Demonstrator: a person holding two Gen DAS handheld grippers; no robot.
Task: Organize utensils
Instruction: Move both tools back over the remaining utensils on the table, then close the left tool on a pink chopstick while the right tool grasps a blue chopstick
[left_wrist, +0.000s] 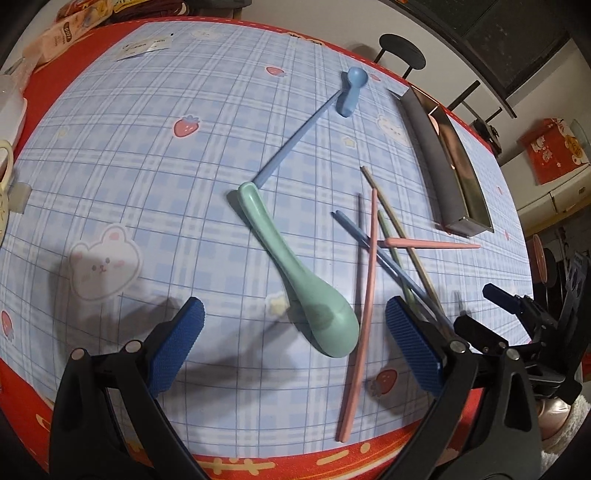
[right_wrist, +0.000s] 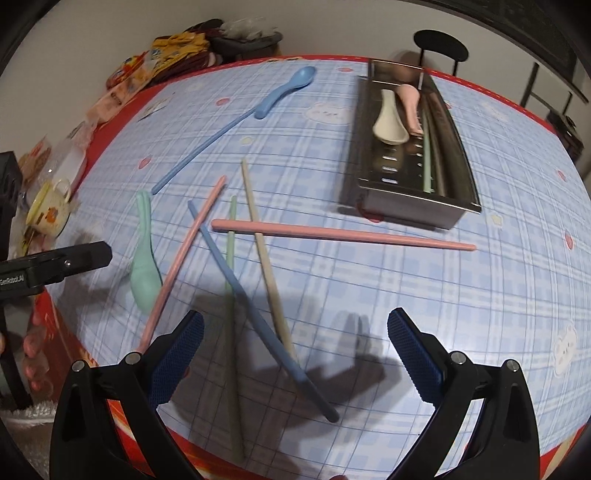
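We see a printed tablecloth (right_wrist: 406, 295) with a smooth, faintly sheened look. The metal tray (right_wrist: 413, 206) is brushed steel, reflective on its inner walls. The green spoon (left_wrist: 314, 295), blue spoon (right_wrist: 284, 92) and pink chopstick (right_wrist: 343, 234) look like matt plastic, smooth and without gloss. Both grippers carry black, hard plastic arms, and the left gripper's pads (left_wrist: 177, 347) are blue with a finely ribbed, rough texture.
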